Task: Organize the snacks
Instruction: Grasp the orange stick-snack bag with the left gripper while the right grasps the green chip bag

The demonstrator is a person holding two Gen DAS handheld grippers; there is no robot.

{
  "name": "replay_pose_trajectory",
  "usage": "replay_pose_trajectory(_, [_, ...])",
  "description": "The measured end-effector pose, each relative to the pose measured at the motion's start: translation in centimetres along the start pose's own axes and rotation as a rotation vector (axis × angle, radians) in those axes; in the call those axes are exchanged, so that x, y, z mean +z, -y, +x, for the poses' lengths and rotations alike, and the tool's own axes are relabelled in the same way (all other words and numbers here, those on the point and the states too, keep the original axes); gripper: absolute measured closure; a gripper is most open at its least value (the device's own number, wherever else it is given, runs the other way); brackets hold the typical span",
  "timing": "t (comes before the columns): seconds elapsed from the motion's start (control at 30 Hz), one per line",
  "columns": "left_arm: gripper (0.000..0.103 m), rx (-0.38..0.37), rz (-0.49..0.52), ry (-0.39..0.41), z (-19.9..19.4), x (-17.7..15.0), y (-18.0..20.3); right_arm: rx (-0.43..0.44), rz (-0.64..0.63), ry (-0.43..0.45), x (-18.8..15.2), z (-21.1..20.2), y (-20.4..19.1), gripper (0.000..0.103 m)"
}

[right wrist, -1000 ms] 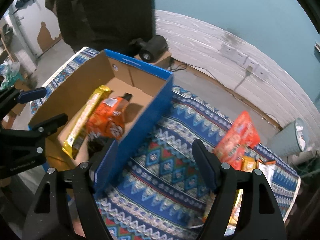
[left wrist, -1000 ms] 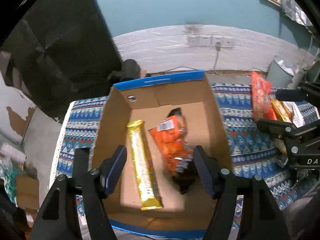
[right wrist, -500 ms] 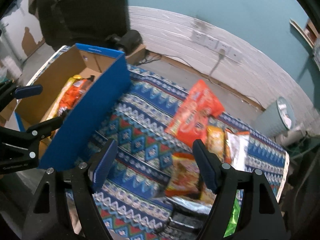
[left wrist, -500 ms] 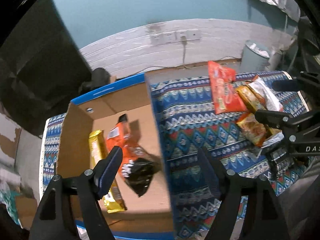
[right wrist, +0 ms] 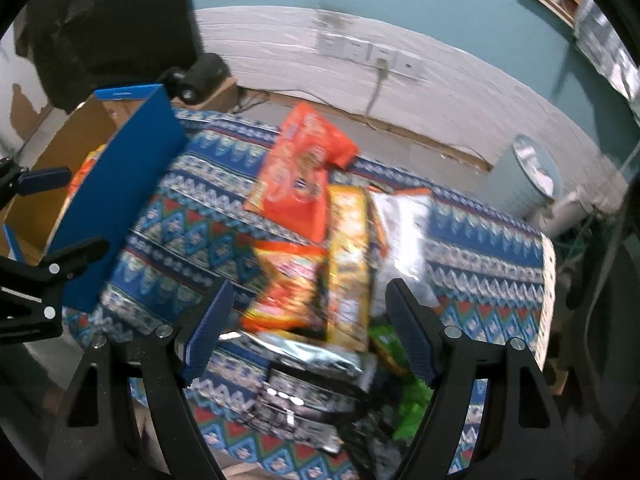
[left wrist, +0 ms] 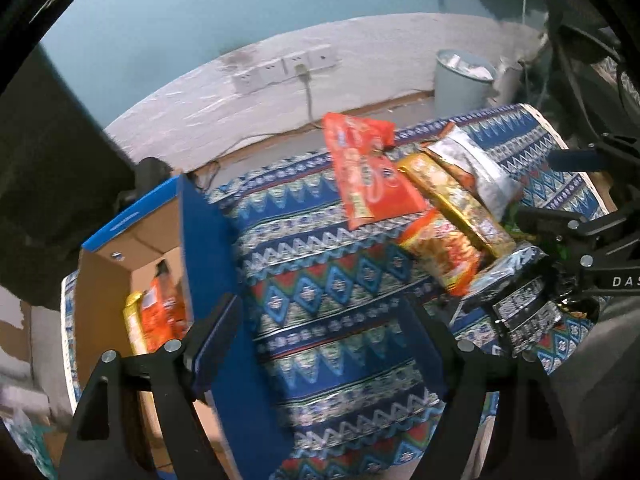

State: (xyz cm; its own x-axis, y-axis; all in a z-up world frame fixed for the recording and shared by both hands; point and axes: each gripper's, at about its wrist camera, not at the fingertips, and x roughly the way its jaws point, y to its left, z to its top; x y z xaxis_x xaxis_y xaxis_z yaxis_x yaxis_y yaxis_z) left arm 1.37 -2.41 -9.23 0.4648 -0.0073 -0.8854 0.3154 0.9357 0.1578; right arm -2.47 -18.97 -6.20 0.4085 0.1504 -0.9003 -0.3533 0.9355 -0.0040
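Note:
A blue cardboard box [left wrist: 208, 264] stands at the left of the patterned cloth [left wrist: 320, 292]; inside it lie an orange packet [left wrist: 162, 312] and a yellow bar [left wrist: 132, 320]. A pile of snacks lies to the right: a red-orange bag [right wrist: 300, 176], a yellow-gold bar [right wrist: 348, 248], an orange packet [right wrist: 288, 288], a silver bag [right wrist: 404, 232], a black-and-silver pack [right wrist: 308, 392] and a green pack [right wrist: 408, 412]. My left gripper [left wrist: 328, 340] is open and empty over the cloth beside the box. My right gripper [right wrist: 308, 340] is open and empty just above the pile.
The box [right wrist: 116, 196] also shows at the left of the right wrist view. A grey bin [left wrist: 464, 80] stands behind the table by a white wall with sockets [left wrist: 288, 68]. A dark shape [left wrist: 52, 160] stands at the back left. The table's right edge [right wrist: 548, 300] is close to the pile.
Both grippers have swung to the right, away from the box and toward the snack pile. Both stayed open and empty. The snacks in the box have not moved.

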Motion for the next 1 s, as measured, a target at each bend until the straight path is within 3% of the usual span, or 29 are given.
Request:
replay_pose_trajectory(0.2, [0.022,-0.054,-0.007,-0.047,1.4,1.3,2.0,-0.035,0.057,-0.020,-1.8,0.1,3.6,0.025])
replay_pose_trajectory(0.5, [0.022,-0.049,0.040,-0.079,3.3,2.6,4.7,-0.051,0.122,-0.058,-4.4,0.9,8.2,0.025])
replay_pose_trajectory(1.0, [0.022,-0.065,0.022,-0.209,8.8,3.0,5.9,-0.007,0.152,-0.212,-7.3,6.5,11.8,0.025])
